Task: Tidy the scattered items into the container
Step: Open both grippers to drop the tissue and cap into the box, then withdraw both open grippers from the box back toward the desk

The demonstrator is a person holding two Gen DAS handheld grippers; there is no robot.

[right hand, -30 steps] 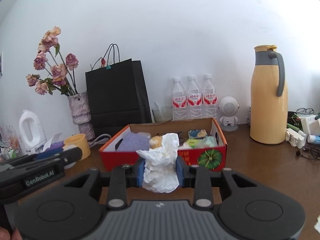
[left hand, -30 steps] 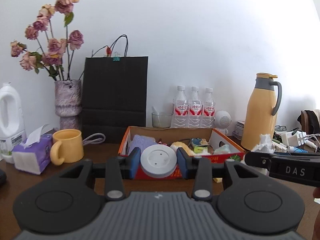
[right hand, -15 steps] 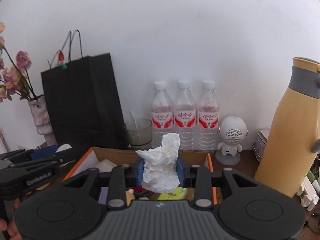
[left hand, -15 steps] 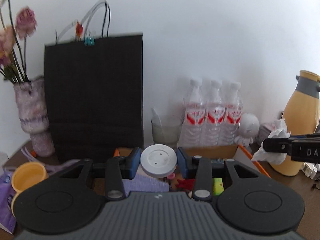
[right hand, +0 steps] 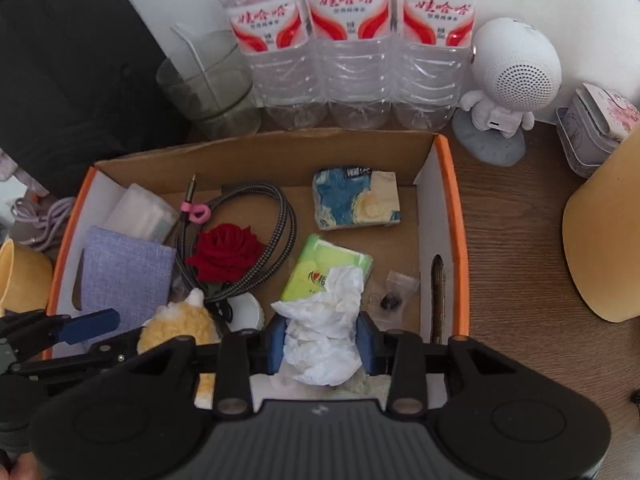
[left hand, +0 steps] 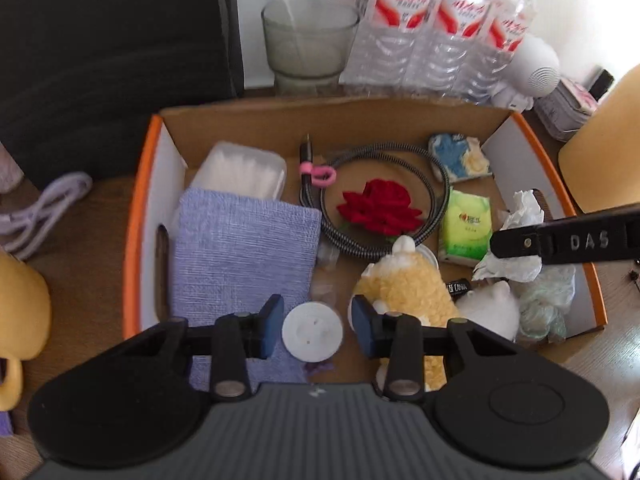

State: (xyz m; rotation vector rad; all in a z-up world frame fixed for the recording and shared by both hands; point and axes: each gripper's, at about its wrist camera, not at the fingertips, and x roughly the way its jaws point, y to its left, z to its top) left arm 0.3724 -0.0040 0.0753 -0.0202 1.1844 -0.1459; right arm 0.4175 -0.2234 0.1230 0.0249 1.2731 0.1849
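An orange-rimmed cardboard box point(left hand: 140, 216) point(right hand: 452, 216) holds a purple cloth point(left hand: 240, 256), a braided cable point(left hand: 400, 152), a red rose point(left hand: 380, 208), tissue packs point(right hand: 356, 204) and a yellow plush point(left hand: 404, 288). My left gripper point(left hand: 316, 330) is over the box's front with its jaws apart; a white round disc point(left hand: 312, 336) sits between them with gaps on both sides. My right gripper point(right hand: 320, 344) is shut on a crumpled white tissue point(right hand: 324, 336) over the box's right front; it also shows in the left wrist view point(left hand: 516, 240).
Behind the box stand three water bottles point(right hand: 356, 44), a glass point(right hand: 208, 84), a black paper bag point(left hand: 112, 40) and a white robot speaker point(right hand: 512, 76). A yellow jug point(right hand: 604, 240) is at the right, a yellow mug point(left hand: 20, 308) and purple cord point(left hand: 44, 208) at the left.
Both grippers moved forward and tipped down over the box. The left jaws have opened off the white disc. The right gripper still holds the tissue.
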